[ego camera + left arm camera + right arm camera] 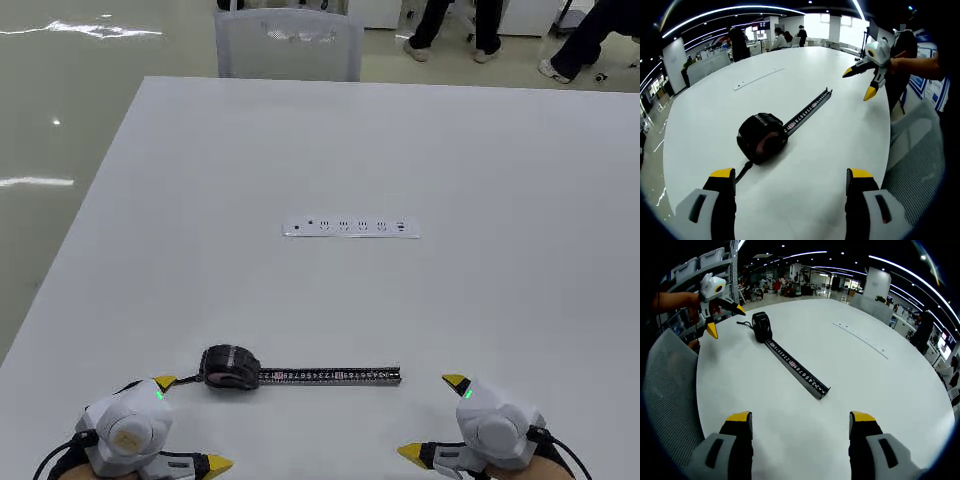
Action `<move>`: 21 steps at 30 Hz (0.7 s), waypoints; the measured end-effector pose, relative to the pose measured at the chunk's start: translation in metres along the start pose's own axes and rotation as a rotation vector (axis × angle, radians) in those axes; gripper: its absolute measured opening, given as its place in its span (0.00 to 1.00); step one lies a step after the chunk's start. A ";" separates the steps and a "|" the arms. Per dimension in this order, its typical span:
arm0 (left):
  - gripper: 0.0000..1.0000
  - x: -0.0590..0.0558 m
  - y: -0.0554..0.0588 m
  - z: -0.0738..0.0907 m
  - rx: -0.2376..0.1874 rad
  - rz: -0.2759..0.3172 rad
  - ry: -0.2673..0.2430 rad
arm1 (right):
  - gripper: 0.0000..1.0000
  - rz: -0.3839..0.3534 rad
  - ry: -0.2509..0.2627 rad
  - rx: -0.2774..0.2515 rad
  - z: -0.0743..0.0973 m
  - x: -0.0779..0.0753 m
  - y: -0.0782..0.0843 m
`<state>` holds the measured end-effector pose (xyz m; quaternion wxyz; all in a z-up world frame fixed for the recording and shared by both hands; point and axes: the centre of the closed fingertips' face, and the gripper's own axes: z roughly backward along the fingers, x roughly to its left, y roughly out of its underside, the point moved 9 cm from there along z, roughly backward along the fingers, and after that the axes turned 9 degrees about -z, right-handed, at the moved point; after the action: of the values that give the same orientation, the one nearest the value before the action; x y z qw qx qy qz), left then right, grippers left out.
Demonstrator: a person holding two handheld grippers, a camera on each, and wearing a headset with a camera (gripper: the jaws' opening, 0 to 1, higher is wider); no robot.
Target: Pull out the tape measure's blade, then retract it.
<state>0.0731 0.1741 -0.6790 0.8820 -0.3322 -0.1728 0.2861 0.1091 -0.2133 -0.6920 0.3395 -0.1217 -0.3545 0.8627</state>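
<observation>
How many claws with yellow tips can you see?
2. The left claw is at the near left, beside the tape measure; the right claw is at the near right, beyond the end of the blade.

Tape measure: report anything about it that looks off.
The blade lies extended from the tape measure on the table, nothing holding it; presumably locked. The left gripper and right gripper are open, clear of it. No damage visible.

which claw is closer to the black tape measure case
Left. The left claw sits just beside the round black tape measure case, open, not touching. The right claw is beyond the free end of the pulled-out black blade.
</observation>
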 end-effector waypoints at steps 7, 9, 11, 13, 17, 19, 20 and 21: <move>0.97 -0.012 -0.005 0.005 -0.030 0.039 -0.055 | 0.84 -0.037 0.013 -0.035 0.005 0.015 0.001; 0.97 -0.015 -0.005 0.006 -0.031 0.046 -0.057 | 0.85 -0.047 0.018 -0.041 0.005 0.017 0.001; 0.97 -0.017 -0.005 0.008 -0.032 0.053 -0.065 | 0.86 -0.046 0.022 -0.045 0.007 0.021 0.000; 0.98 -0.019 -0.006 0.010 -0.034 0.048 -0.072 | 0.87 -0.043 0.034 -0.050 0.009 0.025 -0.002; 0.99 -0.019 -0.009 0.013 -0.047 0.058 -0.091 | 0.89 -0.069 0.047 -0.065 0.012 0.029 -0.003; 0.99 -0.019 -0.009 0.012 -0.051 0.061 -0.093 | 0.90 -0.081 0.049 -0.075 0.013 0.033 -0.004; 0.99 -0.020 -0.010 0.013 -0.051 0.061 -0.095 | 0.90 -0.089 0.049 -0.080 0.013 0.035 -0.004; 0.99 -0.021 -0.010 0.013 -0.051 0.059 -0.097 | 0.90 -0.094 0.051 -0.084 0.013 0.037 -0.004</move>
<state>0.0549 0.1612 -0.6654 0.8551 -0.3451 -0.2125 0.3232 0.0780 -0.1933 -0.6781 0.3830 -0.1408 -0.3869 0.8270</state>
